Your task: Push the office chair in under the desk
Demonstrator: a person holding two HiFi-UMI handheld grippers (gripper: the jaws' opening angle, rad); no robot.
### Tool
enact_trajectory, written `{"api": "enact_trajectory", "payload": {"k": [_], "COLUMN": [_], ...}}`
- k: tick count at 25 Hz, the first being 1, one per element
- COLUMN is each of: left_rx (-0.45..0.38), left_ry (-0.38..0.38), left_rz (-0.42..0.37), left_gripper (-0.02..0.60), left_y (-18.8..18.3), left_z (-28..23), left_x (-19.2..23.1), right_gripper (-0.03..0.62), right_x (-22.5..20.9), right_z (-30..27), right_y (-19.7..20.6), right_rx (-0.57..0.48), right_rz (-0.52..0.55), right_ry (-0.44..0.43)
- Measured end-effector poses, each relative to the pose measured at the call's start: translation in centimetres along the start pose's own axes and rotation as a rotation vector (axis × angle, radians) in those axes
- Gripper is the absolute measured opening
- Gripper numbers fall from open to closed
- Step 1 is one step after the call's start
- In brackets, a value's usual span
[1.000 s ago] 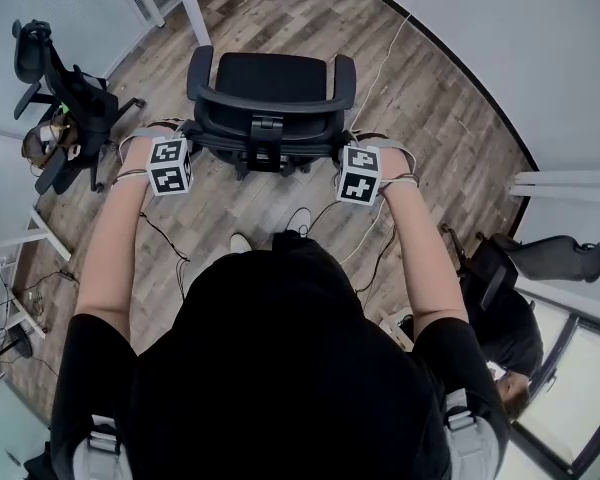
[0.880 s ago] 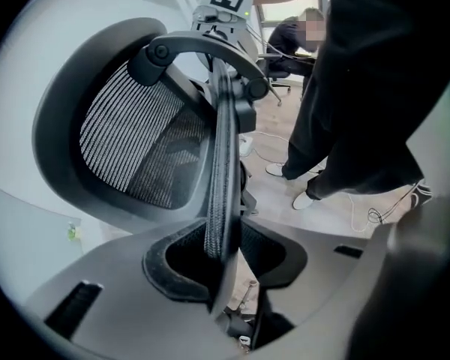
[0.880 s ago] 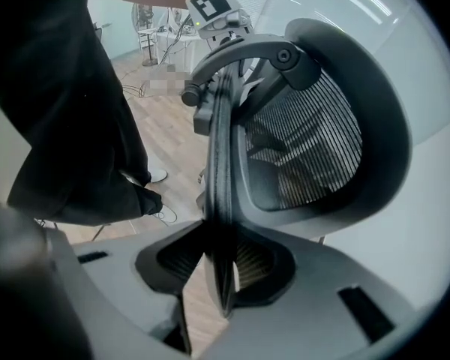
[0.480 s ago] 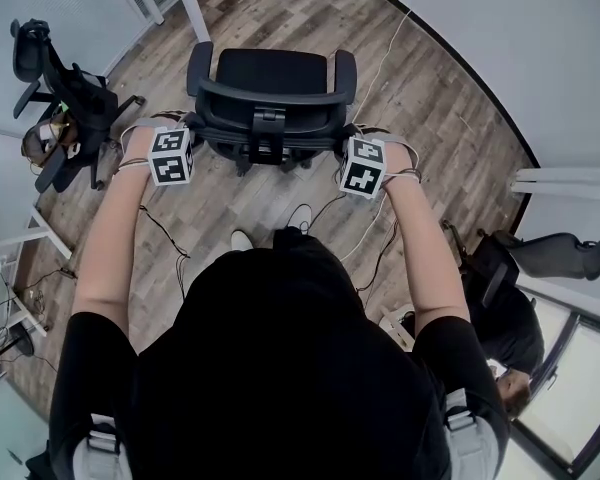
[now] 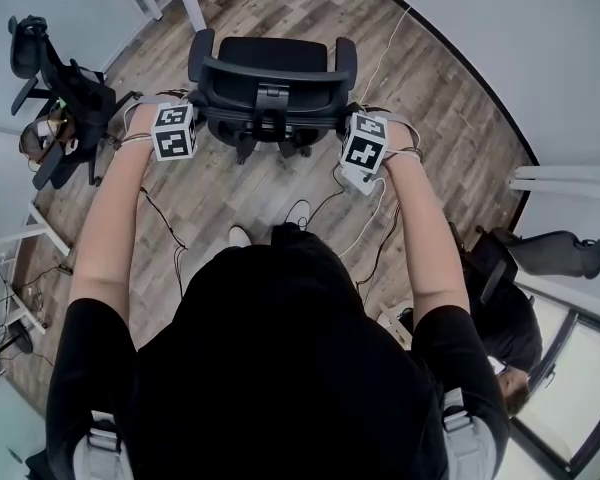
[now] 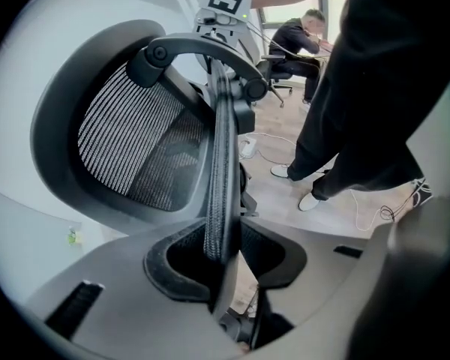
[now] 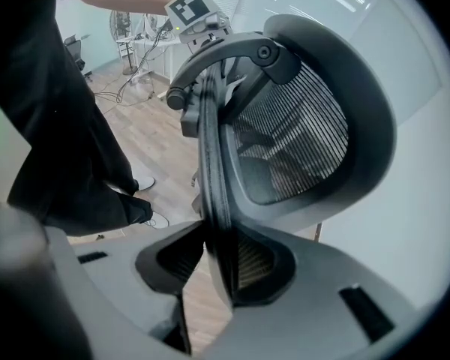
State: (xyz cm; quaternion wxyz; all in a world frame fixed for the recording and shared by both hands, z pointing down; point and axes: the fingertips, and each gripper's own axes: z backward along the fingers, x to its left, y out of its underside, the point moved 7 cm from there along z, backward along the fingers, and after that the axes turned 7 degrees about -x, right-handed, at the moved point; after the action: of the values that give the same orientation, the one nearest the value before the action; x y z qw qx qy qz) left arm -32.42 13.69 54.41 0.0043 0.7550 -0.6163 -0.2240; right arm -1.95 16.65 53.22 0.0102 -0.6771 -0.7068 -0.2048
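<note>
The black office chair (image 5: 270, 63) stands on the wood floor with its seat toward the white desk legs (image 5: 192, 10) at the top of the head view. My left gripper (image 5: 183, 118) is shut on the left edge of the mesh backrest (image 6: 135, 141), and the backrest rim runs between the pads of my left gripper (image 6: 223, 253). My right gripper (image 5: 354, 134) is shut on the backrest's right edge. In the right gripper view the rim passes between the pads of my right gripper (image 7: 217, 265), with the mesh (image 7: 292, 141) to the right.
A second black chair (image 5: 55, 88) stands at the left, and a third (image 5: 545, 258) at the right beside a seated person (image 5: 500, 333). Cables (image 5: 365, 223) trail over the floor by the holder's shoes (image 5: 298, 215). A pale wall curves along the right.
The chair has rolled toward the desk legs at the top of the head view. Both grippers moved that way with it, still on the backrest's edges.
</note>
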Motion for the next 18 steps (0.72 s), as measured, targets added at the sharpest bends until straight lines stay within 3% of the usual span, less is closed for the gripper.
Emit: {"api": "enact_trajectory", "payload": {"k": [18], "left_rx": [0.021], "left_ry": [0.024], "left_rz": [0.032], "left_gripper": [0.107], "left_y": [-1.3], "left_z": [-2.4], "left_x": [5.9], "right_gripper": [0.120], "right_x": [-6.6], "right_z": [-1.2], "right_y": [2.8], "right_rx": [-0.038], "right_rz": [-0.008], "right_ry": [0.031]}}
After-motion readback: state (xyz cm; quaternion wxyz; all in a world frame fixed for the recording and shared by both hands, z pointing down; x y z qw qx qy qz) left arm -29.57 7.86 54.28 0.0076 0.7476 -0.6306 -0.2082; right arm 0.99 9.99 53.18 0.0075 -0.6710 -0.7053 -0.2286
